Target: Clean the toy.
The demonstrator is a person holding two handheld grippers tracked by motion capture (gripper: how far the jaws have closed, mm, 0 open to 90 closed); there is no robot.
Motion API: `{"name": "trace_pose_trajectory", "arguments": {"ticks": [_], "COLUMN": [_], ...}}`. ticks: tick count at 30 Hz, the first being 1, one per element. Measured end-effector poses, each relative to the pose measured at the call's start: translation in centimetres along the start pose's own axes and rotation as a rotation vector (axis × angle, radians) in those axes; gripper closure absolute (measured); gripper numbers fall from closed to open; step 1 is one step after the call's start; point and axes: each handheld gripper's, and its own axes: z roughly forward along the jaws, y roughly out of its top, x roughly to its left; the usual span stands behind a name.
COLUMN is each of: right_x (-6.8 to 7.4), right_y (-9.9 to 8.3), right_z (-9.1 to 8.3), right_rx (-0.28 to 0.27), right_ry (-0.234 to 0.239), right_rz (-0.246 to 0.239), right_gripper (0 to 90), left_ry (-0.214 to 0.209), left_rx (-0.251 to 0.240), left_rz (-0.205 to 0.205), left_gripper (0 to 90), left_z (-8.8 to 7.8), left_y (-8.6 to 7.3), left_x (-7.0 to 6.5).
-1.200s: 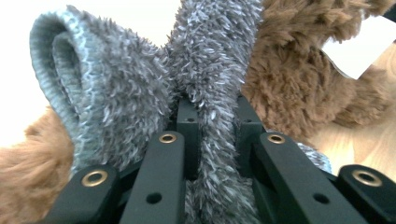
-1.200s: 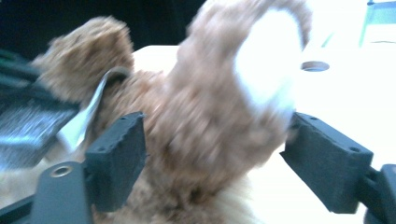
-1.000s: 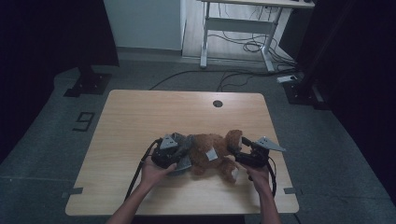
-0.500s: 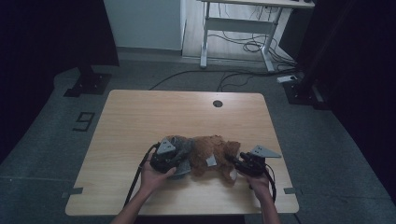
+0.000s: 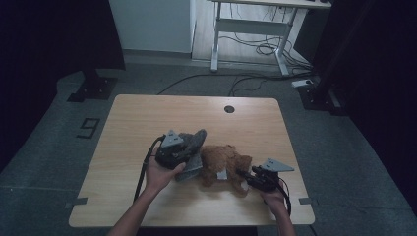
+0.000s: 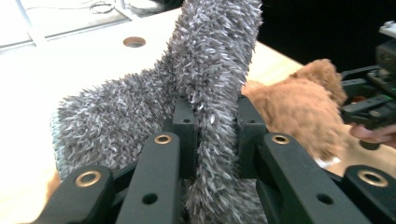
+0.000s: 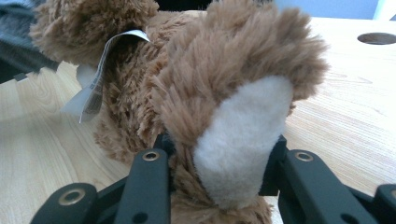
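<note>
Our left hand-held gripper (image 6: 212,135) pinches a shaggy grey sock (image 6: 210,65); our right hand-held gripper (image 7: 219,163), jaws just closing, clamps a fluffy brown toy's (image 7: 187,70) cream-soled paw.

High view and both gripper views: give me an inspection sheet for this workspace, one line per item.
Surface: light wooden table with a round cable hole near the far edge.
Job's things: grey fuzzy cloth and brown plush toy with a white tag, lying side by side at mid-table.
Clutter: nothing seen.
Grippers: left tool shut on the grey fuzzy cloth; right tool has just been closing, jaws now pressed on the plush toy's pale-soled paw.
Cables: a black cable trails from the left tool; loose cables on the floor beyond the table.
Surroundings: dim room, white desk frame behind, number marking on the floor.
</note>
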Motion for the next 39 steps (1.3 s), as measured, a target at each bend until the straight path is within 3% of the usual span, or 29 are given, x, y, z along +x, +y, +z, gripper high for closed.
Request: {"name": "trace_pose_trajectory", "arguments": {"ticks": [2,4,5,8,10,15,17,22,25,27,31,32,34,36,39], "right_x": [0.0,0.0,0.0,-0.2,-0.2,-0.2,-0.2,-0.4,-0.5,-0.6,-0.6,-0.7,-0.8,-0.9,-0.9], "right_y": [0.0,0.0,0.0,0.0,-0.1,-0.1,-0.1,-0.1,-0.1,-0.1,-0.2,-0.2,-0.3,-0.3,-0.3], "right_z": [0.1,0.0,0.0,-0.1,-0.1,-0.1,-0.1,0.0,0.0,0.0,0.0,0.1,0.2,0.2,0.2], "right_rx": [-0.005,-0.005,-0.006,-0.006,-0.008,-0.005,-0.003,-0.005,-0.003,-0.003,-0.004,-0.004,-0.008,-0.011,-0.012], "right_ry": [-0.006,-0.011,-0.01,0.001,0.01,0.01,0.01,0.022,0.023,0.019,0.012,0.004,-0.001,-0.001,-0.005], "right_rz": [0.002,0.0,0.001,0.008,0.01,0.013,0.016,0.027,0.028,0.031,0.033,0.037,0.045,0.046,0.046], "right_gripper": [65.2,65.2,65.2,65.1,65.1,65.0,64.9,64.7,64.7,64.7,64.7,64.7,64.6,64.6,64.6], "left_ry": [0.004,0.03,0.027,-0.004,-0.007,0.069,0.072,0.121,0.129,0.157,0.166,0.163,0.147,0.127,0.104], "left_rx": [0.046,0.113,0.122,0.078,0.062,0.035,0.034,0.035,0.042,0.076,0.112,0.168,0.207,0.184,0.158], "left_rz": [0.005,-0.003,-0.019,-0.078,-0.088,-0.101,-0.13,-0.155,-0.17,-0.184,-0.202,-0.203,-0.209,-0.241,-0.262], "left_gripper": [74.8,74.7,74.5,74.8,75.0,74.9,75.0,75.3,76.0,76.7,77.6,77.8,78.1,78.1,78.1], "left_z": [1.2,2.9,3.4,2.8,2.0,-0.3,-0.8,-1.6,-1.7,-1.3,-0.6,0.3,1.3,1.4,0.4], "left_y": [0.3,-0.3,-0.9,-2.2,-2.6,-3.1,-3.7,-5.3,-6.0,-7.2,-8.4,-9.7,-11.1,-11.8,-11.2], "left_x": [0.0,0.5,0.8,2.0,2.4,4.2,5.2,6.4,6.7,7.2,7.5,7.5,7.4,7.5,8.0]}}
